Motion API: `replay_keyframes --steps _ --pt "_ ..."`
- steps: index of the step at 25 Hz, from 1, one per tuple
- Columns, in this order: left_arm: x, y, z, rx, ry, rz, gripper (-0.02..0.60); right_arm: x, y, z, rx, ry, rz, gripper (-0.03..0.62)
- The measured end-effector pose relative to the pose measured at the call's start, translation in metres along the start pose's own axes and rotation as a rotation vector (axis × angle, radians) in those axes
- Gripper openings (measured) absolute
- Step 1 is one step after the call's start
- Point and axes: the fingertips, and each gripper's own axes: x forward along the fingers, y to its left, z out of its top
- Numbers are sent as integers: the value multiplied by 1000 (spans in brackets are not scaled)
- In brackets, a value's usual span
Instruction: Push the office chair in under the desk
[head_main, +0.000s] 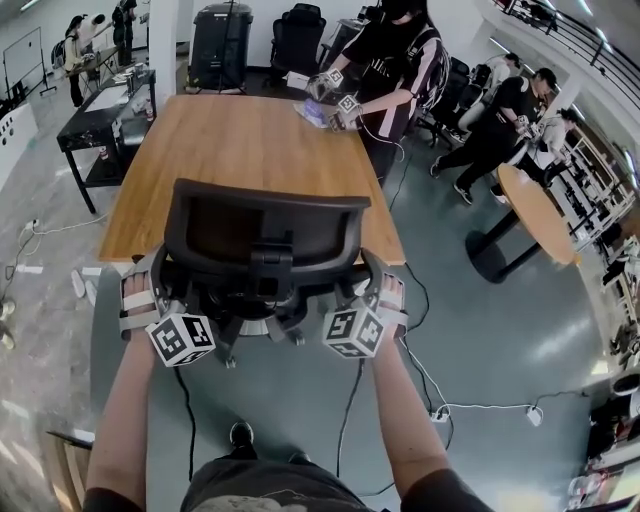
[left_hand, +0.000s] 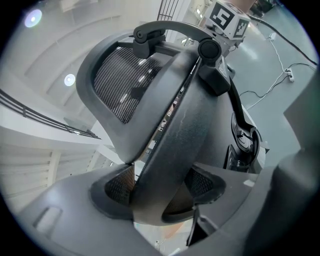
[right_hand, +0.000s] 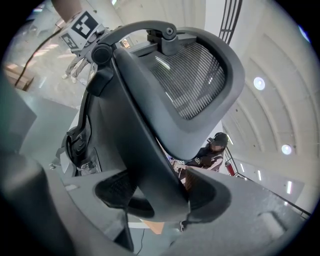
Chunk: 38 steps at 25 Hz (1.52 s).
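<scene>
The black mesh-back office chair (head_main: 265, 235) stands at the near edge of the wooden desk (head_main: 240, 140), its back towards me. My left gripper (head_main: 155, 280) is shut on the left side bar of the chair's back frame (left_hand: 185, 125), and the bar runs between both pads in the left gripper view (left_hand: 160, 187). My right gripper (head_main: 375, 280) is shut on the right side bar (right_hand: 145, 140) in the same way (right_hand: 160, 192). The mesh backrest (right_hand: 190, 75) rises above both grips. The seat is hidden behind the backrest.
A person (head_main: 400, 60) works at the desk's far right corner. A black cart (head_main: 105, 120) stands to the left and a round wooden table (head_main: 535, 210) to the right, with more people beyond it. Cables (head_main: 440, 400) trail over the grey floor.
</scene>
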Motion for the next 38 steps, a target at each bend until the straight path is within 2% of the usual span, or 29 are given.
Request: replay_keyframes --steps 3,5,8,10,17,21,26,28,33,38 --pt "-2 0 -1 -2 19 -25 333 -1 0 0 -15 -2 24 279" --pt "-5 -1 1 12 21 -14 331 -4 -1 -2 -15 -7 26 281" --pt "-15 4 3 63 10 79 322 -10 -1 -2 -17 -7 29 281" --pt "-23 9 1 62 11 129 310 -16 0 -1 -36 -5 36 281" --pt "-48 7 1 -68 10 139 305 -39 -3 2 -15 -55 20 281" --pt "-70 11 13 -149 14 167 262 -56 -8 9 62 -106 30 281" --pt "-105 17 38 -189 0 242 188 -81 -16 20 149 -180 42 277" --pt "-122 22 49 -239 -8 273 139 -95 -21 24 190 -221 34 267" --pt "-162 25 78 -360 -45 325 63 -126 -32 28 280 -296 11 219" --pt "-195 14 93 -574 -41 263 28 -159 -40 27 419 -362 27 142"
